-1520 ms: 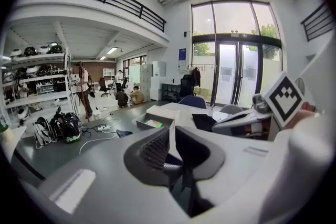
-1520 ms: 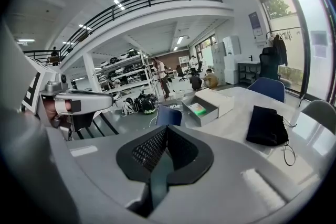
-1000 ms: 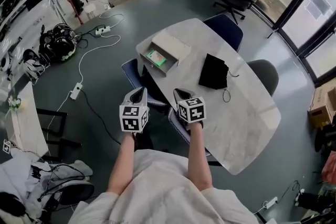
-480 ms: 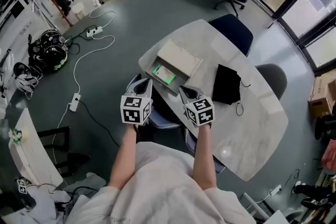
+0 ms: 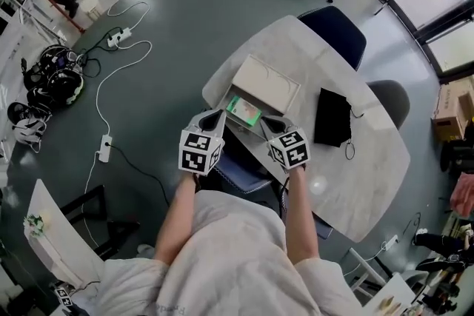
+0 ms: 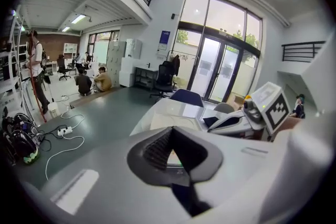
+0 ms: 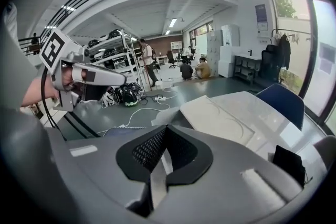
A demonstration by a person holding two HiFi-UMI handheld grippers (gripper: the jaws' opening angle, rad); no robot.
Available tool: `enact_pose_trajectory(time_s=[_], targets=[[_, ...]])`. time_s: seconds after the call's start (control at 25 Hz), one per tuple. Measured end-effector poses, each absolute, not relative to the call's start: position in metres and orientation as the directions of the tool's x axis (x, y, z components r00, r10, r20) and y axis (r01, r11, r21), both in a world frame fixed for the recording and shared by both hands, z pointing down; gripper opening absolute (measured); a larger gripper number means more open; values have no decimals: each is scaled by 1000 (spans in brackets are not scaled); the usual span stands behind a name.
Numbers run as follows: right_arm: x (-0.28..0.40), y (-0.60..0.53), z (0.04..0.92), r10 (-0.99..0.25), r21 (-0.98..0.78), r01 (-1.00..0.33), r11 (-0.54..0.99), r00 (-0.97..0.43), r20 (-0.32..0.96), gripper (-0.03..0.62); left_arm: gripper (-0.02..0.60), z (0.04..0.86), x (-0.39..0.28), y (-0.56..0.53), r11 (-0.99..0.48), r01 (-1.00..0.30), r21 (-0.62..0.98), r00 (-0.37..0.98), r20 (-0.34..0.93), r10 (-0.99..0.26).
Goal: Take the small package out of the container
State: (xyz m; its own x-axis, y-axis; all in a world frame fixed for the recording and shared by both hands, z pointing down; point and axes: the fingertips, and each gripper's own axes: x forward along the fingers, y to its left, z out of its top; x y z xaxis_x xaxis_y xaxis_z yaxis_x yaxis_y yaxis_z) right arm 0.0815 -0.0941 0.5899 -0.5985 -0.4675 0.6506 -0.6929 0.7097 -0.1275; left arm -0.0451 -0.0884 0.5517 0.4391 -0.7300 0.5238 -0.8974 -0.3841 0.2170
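Observation:
A shallow beige container [image 5: 264,82] lies open on the marble table [image 5: 370,166], its lid folded back. A small green package [image 5: 243,111] rests in its near half. Both grippers hover at the table's near edge just short of the container. My left gripper [image 5: 213,117] sits by the package's left side with its jaws together and nothing in them. My right gripper [image 5: 269,125], by the package's right side, is shut and empty. In the left gripper view the left gripper [image 6: 171,131] points over the pale lid [image 6: 173,121]. The right gripper [image 7: 165,128] looks along the lid [image 7: 220,118].
A black pouch [image 5: 332,117] with a cord lies on the table right of the container. A blue chair [image 5: 337,26] and a grey chair [image 5: 389,96] stand at the far side, another blue chair [image 5: 233,166] under the near edge. Cables [image 5: 111,48] run across the floor at left.
Both grippers have moved forward from the table's near edge up to the container, and now flank the green package. Both stay shut.

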Motion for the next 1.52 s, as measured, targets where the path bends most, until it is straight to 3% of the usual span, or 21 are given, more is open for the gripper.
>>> enact_pose_trajectory(time_s=[0.48, 0.88, 1.24, 1.52], targets=[[40, -123, 623, -405, -66, -650, 757, -546, 733, 3, 52, 581, -60, -113, -527, -811, 256, 571, 542, -616], [50, -123, 665, -430, -80, -726, 683, -489, 759, 3, 52, 606, -47, -121, -565, -750, 344, 649, 548, -528], [53, -125, 702, -328, -40, -660, 750, -425, 844, 7, 52, 614, -33, -133, -585, -717, 377, 683, 549, -483], [44, -134, 718, -268, -38, -612, 790, -400, 877, 83, 52, 623, -38, -140, -566, -720, 401, 684, 548, -482]])
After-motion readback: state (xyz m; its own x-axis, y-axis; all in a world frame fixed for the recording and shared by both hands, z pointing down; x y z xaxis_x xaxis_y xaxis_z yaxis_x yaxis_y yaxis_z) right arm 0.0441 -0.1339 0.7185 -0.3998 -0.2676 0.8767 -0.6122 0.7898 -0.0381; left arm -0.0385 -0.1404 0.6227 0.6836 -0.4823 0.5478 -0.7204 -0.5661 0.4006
